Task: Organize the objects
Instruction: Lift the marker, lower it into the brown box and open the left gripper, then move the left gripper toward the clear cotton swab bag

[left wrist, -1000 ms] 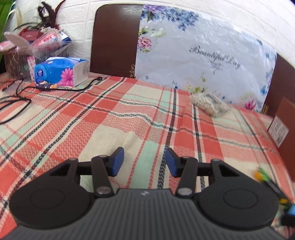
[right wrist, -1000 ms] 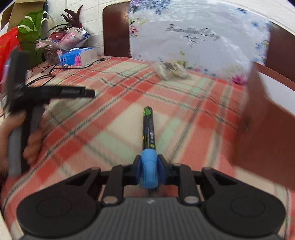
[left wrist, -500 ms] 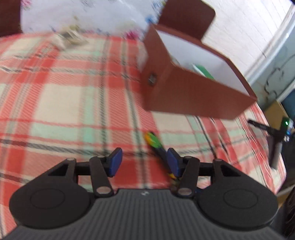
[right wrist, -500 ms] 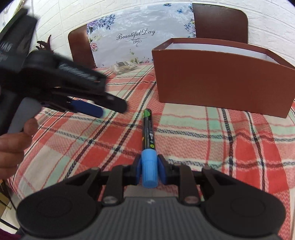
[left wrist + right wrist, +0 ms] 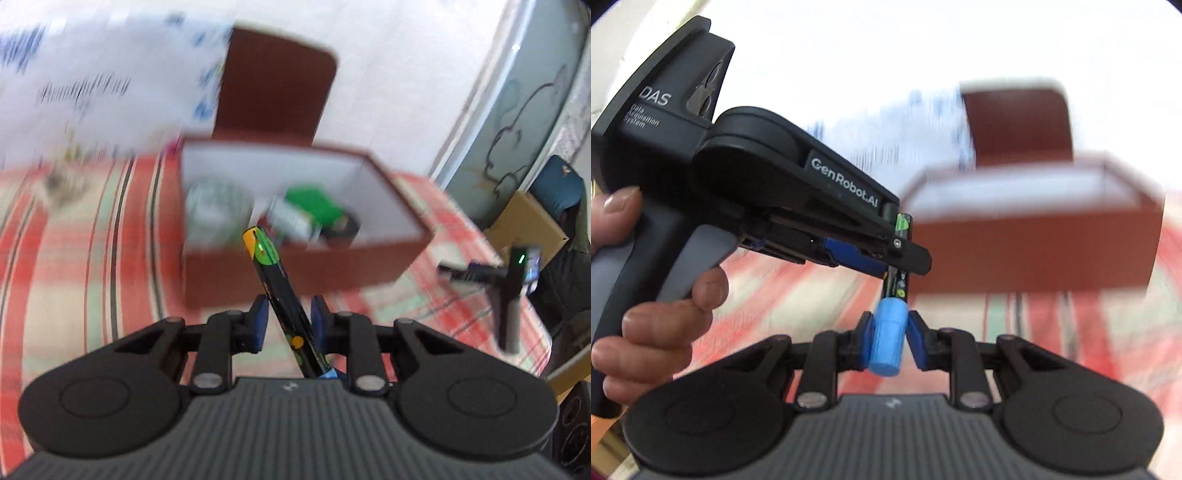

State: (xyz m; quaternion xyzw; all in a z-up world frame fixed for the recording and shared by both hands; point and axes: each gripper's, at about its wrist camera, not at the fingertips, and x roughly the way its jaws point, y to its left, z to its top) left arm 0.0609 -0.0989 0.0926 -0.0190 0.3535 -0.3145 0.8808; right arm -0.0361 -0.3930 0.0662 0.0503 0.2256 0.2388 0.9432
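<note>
Around the table
Plaid cloth (image 5: 110,258) covers the table; a brown chair (image 5: 273,85) and floral bag (image 5: 92,85) behind; cardboard carton (image 5: 524,225) at right.

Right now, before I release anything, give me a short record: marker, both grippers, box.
marker: off the table, barrel crossing the left gripper's fingers at a slant, tip toward the box
right gripper: shut on the marker's blue cap
left gripper: open, fingers either side of the barrel, gap showing on one side
box: brown, open top, on the plaid tablecloth; contents blurred, one green
</note>
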